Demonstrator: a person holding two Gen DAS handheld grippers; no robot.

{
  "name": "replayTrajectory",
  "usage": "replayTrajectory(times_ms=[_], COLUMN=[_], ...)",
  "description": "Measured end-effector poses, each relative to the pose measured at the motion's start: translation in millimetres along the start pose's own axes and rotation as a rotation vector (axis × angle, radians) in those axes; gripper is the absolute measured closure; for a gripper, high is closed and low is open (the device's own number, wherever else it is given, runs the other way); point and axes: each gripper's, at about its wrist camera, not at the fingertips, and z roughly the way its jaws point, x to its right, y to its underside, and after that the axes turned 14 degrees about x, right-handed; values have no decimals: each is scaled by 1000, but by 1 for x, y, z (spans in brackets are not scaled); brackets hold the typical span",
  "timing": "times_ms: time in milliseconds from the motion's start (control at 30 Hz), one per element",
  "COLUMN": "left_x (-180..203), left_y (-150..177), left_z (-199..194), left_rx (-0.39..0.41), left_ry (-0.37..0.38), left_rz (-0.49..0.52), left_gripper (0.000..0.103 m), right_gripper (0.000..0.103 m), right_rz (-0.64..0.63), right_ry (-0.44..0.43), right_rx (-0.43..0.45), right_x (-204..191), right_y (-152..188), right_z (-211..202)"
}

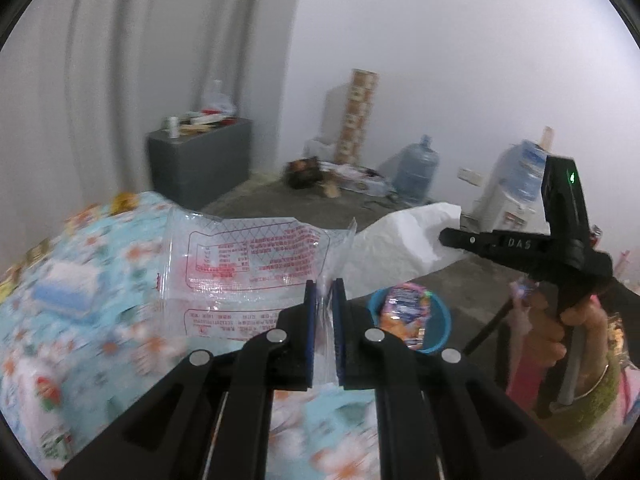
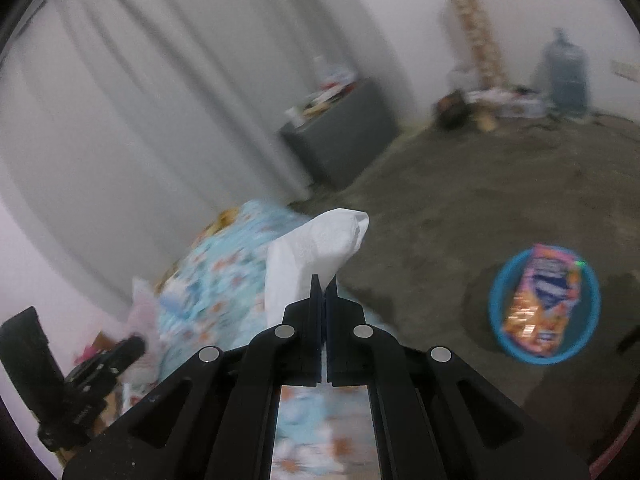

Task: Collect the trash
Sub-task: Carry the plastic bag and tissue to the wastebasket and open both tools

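My left gripper [image 1: 325, 286] is shut on a clear plastic wrapper [image 1: 248, 264] with red print, held above the patterned blue cloth [image 1: 72, 300]. My right gripper [image 2: 323, 284] is shut on a white tissue [image 2: 316, 248]; it shows in the left wrist view [image 1: 444, 236] with the tissue [image 1: 396, 244] hanging from its tip. A blue bowl [image 2: 500, 320] on the floor holds an orange and purple snack bag [image 2: 540, 300]; the bowl [image 1: 440, 320] and bag [image 1: 404, 312] also show just right of the left gripper.
A grey cabinet [image 1: 200, 160] with clutter on top stands by the curtain. A water jug [image 1: 416, 168], a tall stack of boxes [image 1: 356, 116] and floor clutter line the far wall. A water dispenser [image 1: 508, 192] stands at the right. The floor is bare concrete [image 2: 460, 208].
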Motion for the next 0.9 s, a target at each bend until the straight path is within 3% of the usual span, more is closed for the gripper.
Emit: replayTrajectory(times_ms=[267, 467, 733, 900], left_x=[69, 121, 181, 207], left_y=[-7, 5, 51, 82], left_z=[89, 171, 287, 348], left_rx=[-121, -269, -487, -579], left_ry=[218, 342, 409, 413], left_rz=[0, -24, -36, -10], left_gripper=[96, 96, 96, 95], right_gripper=[103, 103, 103, 103], right_rz=[122, 210, 339, 426], right_ry=[259, 395, 494, 520], right_rx=[68, 47, -27, -61], right_x=[100, 162, 236, 278], right_y=[-5, 10, 37, 52], right_z=[-29, -18, 21, 52])
